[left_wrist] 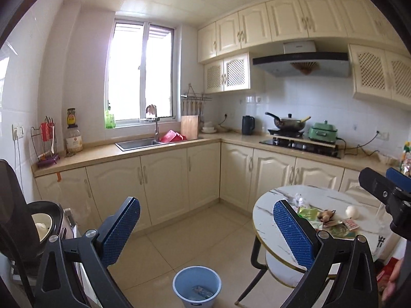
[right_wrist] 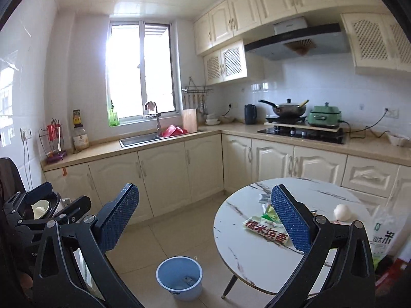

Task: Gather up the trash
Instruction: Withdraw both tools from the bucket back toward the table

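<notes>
Though cluttered — marble table (right_wrist: pixel 257 254), tiled kitchen.

Desk (right_wrist: pixel 246 251), lower right: glossy white marble-look top, thin metallic rim. Wrappers (right_wrist: pixel 267 231) on it: shiny printed plastic film, crinkled. Bucket (right_wrist: pixel 164 277), bottom centre: smooth blue plastic. Fingers (left_wrist: pixel 292 231): matt black plastic frames, blue pads with a rough dotted texture. Sink (left_wrist: pixel 136 145), centre left: brushed metal. Cabinet doors (left_wrist: pixel 164 179): semi-gloss cream finish. Floor (left_wrist: pixel 179 243): smooth beige tile.
</notes>
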`<action>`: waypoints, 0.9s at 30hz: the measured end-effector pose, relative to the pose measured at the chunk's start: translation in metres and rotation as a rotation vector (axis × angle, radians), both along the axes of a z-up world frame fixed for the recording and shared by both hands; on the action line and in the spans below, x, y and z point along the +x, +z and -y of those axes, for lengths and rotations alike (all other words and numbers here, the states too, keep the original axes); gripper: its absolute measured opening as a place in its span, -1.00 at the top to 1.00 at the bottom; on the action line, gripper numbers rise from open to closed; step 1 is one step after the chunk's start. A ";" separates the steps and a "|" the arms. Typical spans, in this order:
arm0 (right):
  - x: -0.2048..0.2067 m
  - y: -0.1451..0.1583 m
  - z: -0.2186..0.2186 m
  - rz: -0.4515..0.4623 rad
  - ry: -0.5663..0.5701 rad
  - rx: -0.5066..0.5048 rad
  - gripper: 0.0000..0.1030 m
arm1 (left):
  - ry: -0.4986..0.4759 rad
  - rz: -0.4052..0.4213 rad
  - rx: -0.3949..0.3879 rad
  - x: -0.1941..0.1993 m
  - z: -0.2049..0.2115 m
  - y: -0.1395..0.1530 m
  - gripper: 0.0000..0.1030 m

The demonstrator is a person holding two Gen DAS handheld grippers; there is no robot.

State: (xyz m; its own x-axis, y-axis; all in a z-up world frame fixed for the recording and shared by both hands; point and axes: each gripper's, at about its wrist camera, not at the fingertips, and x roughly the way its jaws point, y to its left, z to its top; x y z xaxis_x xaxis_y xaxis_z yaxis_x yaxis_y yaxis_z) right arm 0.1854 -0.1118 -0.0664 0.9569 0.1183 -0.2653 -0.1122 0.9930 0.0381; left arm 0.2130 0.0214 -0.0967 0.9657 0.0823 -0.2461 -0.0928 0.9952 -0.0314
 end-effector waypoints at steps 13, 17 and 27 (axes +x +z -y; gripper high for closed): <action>-0.075 0.044 0.027 0.101 -0.102 -0.035 -1.00 | -0.028 0.140 0.021 -0.172 0.000 -0.027 -0.99; -0.080 0.048 0.029 0.109 -0.104 -0.036 -1.00 | -0.034 0.147 0.028 -0.190 0.001 -0.036 -0.99; -0.080 0.044 0.030 0.105 -0.111 -0.040 -1.00 | -0.030 0.141 0.020 -0.182 -0.004 -0.029 -0.99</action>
